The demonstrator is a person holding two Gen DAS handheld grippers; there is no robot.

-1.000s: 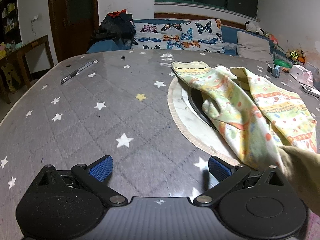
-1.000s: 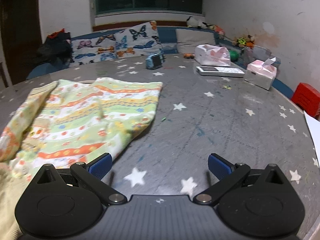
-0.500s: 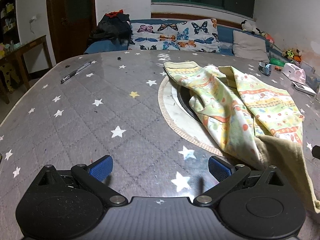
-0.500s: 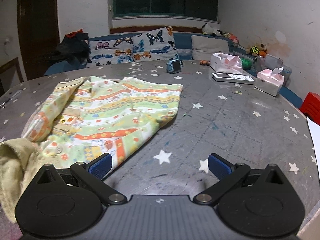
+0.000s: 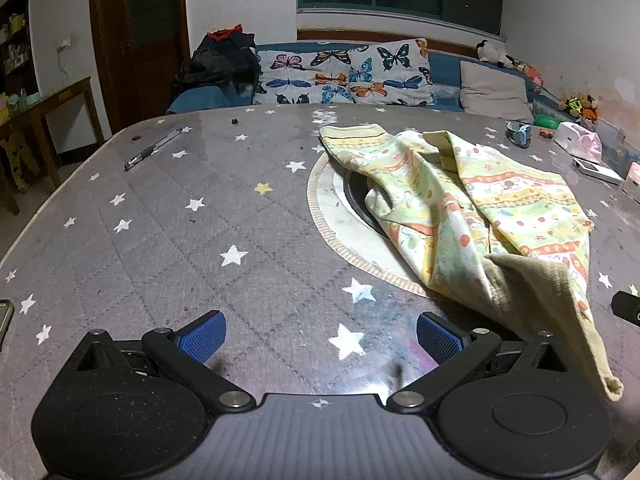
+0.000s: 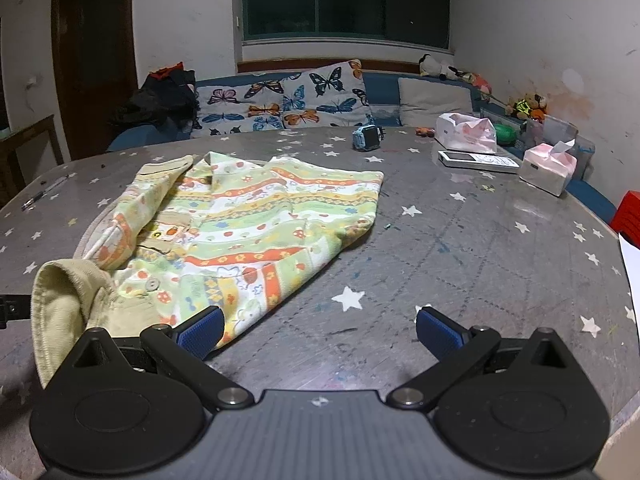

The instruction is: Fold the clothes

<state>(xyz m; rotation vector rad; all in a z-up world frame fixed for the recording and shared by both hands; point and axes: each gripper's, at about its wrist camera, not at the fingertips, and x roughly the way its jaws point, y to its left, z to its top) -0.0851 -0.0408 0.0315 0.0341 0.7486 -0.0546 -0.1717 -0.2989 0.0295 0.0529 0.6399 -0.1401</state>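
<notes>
Garment (image 6: 256,216), striped and patterned, lies rumpled on my star-print table (image 6: 460,248), its beige collar end nearest me. My left hand-held gripper (image 5: 320,334) and right hand-held gripper (image 6: 318,330) both hang spread wide above the table, gripping nothing.

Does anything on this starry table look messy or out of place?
Yes. The striped yellow-green patterned garment lies crumpled, unfolded, one sleeve draped over the round cutout in the grey star-print tablecloth. Its ribbed beige hem is bunched up. A pen lies loose.
</notes>
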